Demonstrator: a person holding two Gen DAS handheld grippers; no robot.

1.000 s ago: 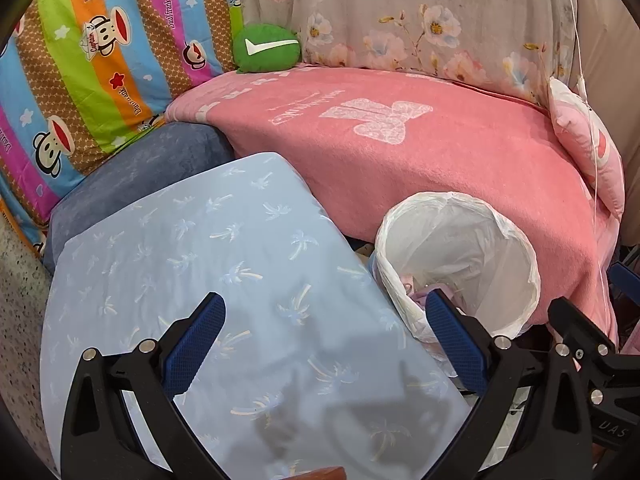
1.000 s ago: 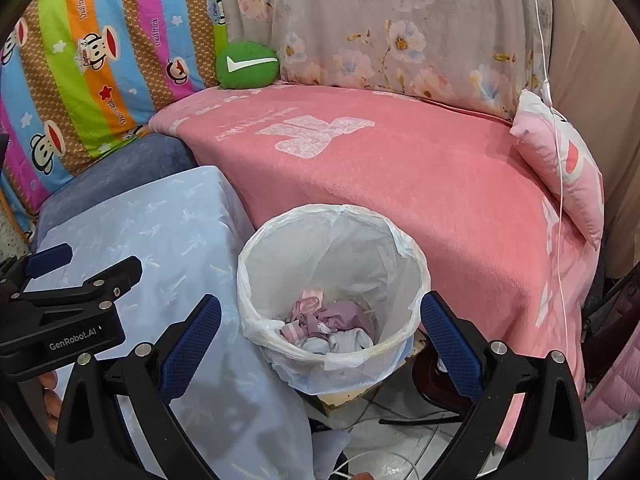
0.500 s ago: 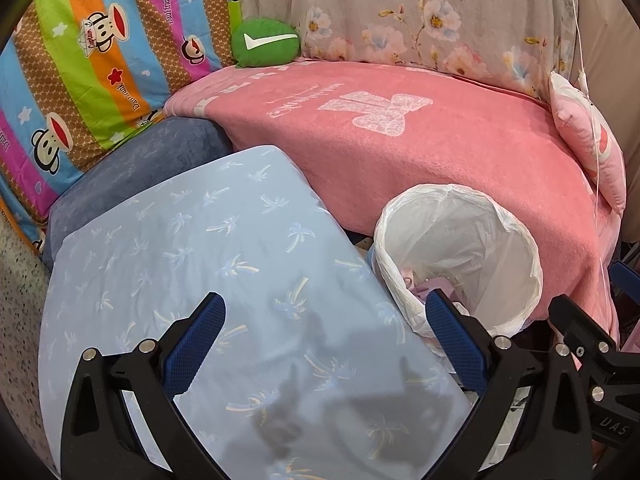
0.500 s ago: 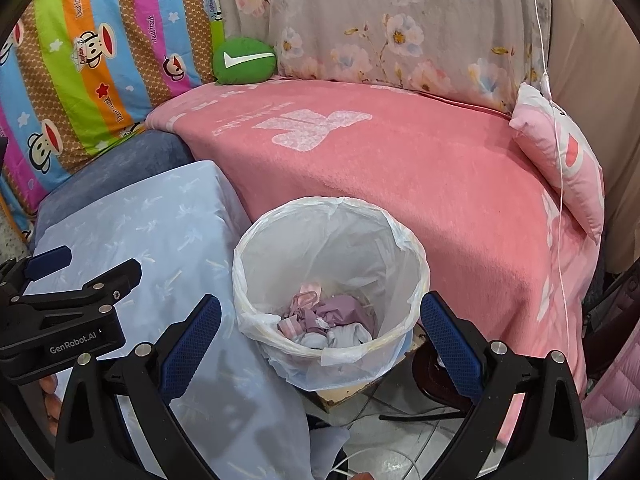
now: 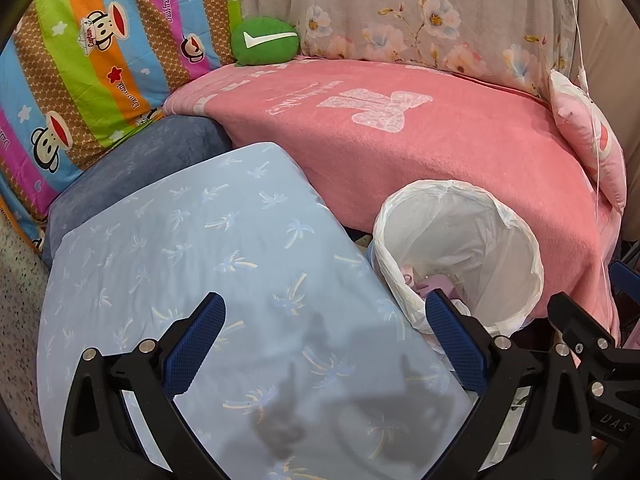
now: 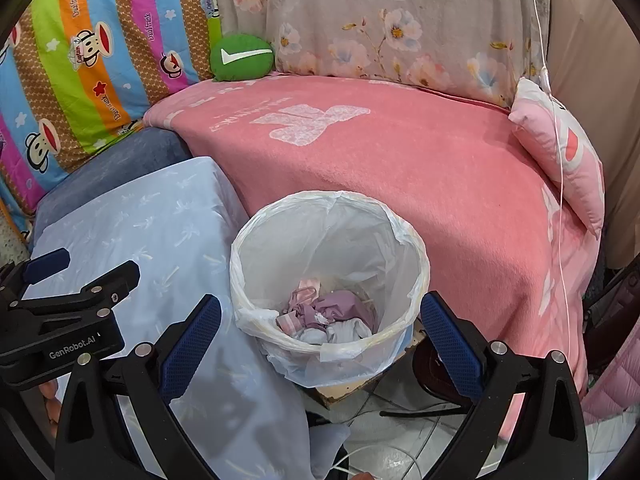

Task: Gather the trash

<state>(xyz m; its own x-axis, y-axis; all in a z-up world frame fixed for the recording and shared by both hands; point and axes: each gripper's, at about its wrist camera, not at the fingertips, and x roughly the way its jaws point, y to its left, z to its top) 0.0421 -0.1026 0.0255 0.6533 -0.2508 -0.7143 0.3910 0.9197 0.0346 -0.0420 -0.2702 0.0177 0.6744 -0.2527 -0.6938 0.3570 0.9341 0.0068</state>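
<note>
**Trash in the bin, both grippers empty, nothing loose left in view**

My left gripper (image 5: 322,344) is spread wide with nothing between its blue pads; it hangs over the light blue palm-print cloth (image 5: 208,264). My right gripper (image 6: 320,336) is just as wide and also empty, hanging right above the near rim of the bin (image 6: 416,252).

The bin stands on the floor, between the blue cloth on the left and the pink blanket (image 6: 420,160) on the right and far side. A white plastic liner (image 6: 332,364) is folded over its rim. At the bottom lies the trash (image 6: 328,312): crumpled pink, mauve and white pieces, bunched together. From the left wrist view only a sliver of them shows past the bin (image 5: 520,240) rim.

Progress, as I judge it: the collecting looks done or nearly done. I see no loose scraps on the blue cloth, on the pink blanket, or on the patch of tiled floor (image 6: 384,456) near the bin, where only thin white cables lie. Much of the floor is hidden, so I can't rule out a leftover piece there.

The green cushion (image 6: 242,58) far left and the pink pillow (image 6: 560,156) far right look like furnishings, not trash. What may be left: a sweep of the hidden spots, perhaps tying off the liner.
</note>
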